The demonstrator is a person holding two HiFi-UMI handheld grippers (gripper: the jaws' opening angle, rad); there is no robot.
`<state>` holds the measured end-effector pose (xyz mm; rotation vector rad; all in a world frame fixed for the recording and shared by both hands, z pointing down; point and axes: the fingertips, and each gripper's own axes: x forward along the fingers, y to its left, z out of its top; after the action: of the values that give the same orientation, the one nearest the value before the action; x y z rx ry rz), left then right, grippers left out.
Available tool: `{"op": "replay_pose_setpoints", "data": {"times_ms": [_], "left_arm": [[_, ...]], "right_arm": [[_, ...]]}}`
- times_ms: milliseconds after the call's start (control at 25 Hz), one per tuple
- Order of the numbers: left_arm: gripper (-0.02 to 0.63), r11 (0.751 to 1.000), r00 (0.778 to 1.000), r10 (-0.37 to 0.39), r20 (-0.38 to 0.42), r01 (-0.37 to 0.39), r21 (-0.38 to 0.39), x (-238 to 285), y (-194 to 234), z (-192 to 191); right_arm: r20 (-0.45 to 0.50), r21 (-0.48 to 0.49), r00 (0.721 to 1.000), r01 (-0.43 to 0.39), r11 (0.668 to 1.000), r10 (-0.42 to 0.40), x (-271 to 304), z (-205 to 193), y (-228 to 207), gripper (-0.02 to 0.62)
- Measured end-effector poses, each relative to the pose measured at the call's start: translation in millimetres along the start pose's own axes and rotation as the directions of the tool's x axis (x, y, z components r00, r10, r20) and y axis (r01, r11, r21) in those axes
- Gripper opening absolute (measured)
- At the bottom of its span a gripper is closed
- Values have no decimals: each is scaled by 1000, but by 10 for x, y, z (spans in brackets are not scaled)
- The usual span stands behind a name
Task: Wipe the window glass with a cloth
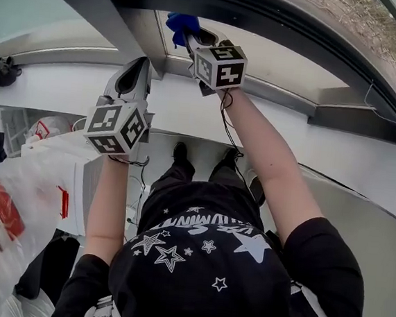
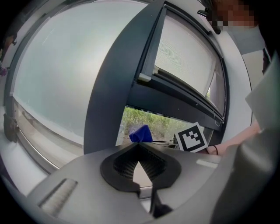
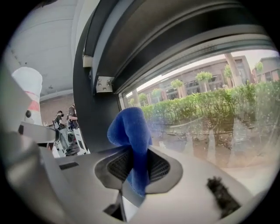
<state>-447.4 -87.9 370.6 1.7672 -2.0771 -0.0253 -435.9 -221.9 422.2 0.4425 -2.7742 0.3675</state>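
My right gripper [image 1: 190, 41] is raised to the window and shut on a blue cloth [image 1: 180, 26]. In the right gripper view the cloth [image 3: 130, 131] bulges up out of the jaws, close to the clear window glass [image 3: 210, 118] near its lower left corner; I cannot tell if they touch. Hedges and buildings show through the pane. My left gripper [image 1: 138, 68] is held lower and to the left, in front of the dark upright frame bar [image 1: 104, 16]. Its jaws are shut with nothing between them. From the left gripper view the cloth [image 2: 141, 133] shows beyond the jaw tips.
A frosted pane [image 2: 61, 74] fills the window to the left of the dark bar [image 2: 118, 87]. A white sill [image 1: 59, 82] runs below the glass. Clear plastic bags [image 1: 13, 199] lie on the floor at the left. The person's feet [image 1: 179, 151] stand close to the wall.
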Motion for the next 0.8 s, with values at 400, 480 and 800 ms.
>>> {"op": "replay_pose_setpoints", "data": {"times_ms": [400, 480, 800], "left_arm": [[8, 996, 996, -69, -49, 71, 47, 425, -1033, -103], [8, 994, 994, -95, -61, 98, 52, 546, -1302, -148], [8, 975, 974, -190, -123, 202, 92, 993, -2289, -373]], "right_arm": [[12, 60, 996, 89, 994, -90, -1047, -189, -943, 74], [16, 72, 993, 115, 991, -116, -1308, -232, -1184, 74], [25, 124, 971, 233, 965, -237, -2287, -427, -2121, 74]]}}
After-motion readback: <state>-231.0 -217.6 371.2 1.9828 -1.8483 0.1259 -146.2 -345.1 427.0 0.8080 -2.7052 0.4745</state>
